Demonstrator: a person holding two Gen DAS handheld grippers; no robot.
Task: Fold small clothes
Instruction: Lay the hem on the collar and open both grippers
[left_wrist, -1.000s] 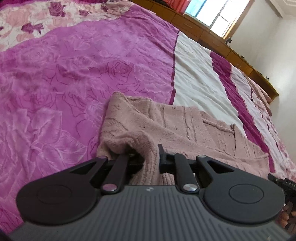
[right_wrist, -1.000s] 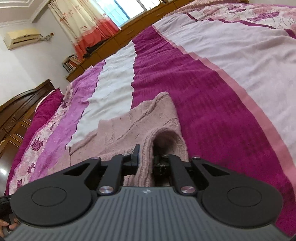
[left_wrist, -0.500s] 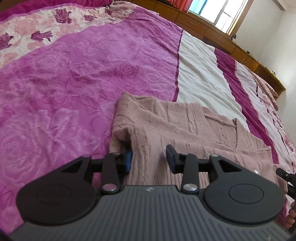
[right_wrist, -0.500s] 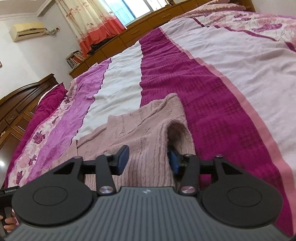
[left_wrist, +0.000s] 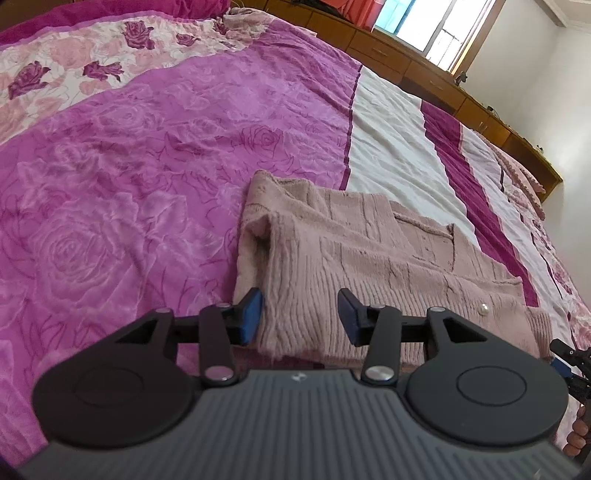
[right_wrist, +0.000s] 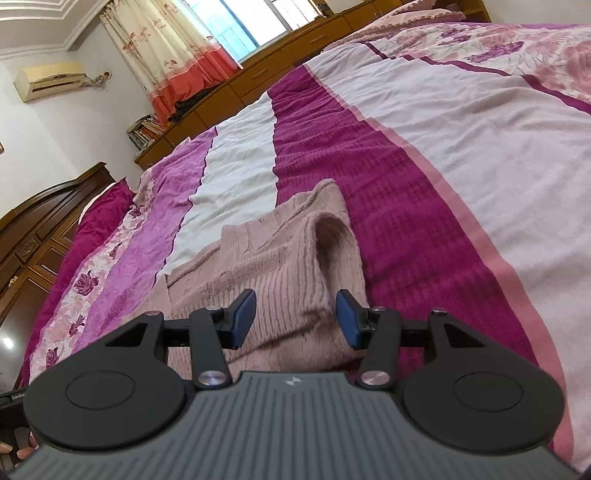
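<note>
Two hand-held grippers, the left hand-held gripper and the right hand-held gripper, have just opened, jaws apart and gripping nothing, above one folded pink knit cardigan lying on the bed.

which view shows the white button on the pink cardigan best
The left wrist view. The white button shows plainly there, on the ribbed hem of the pink cardigan, right of the open left tongs. In the right wrist view the cardigan's folded edge fills the front and no button is visible.
</note>
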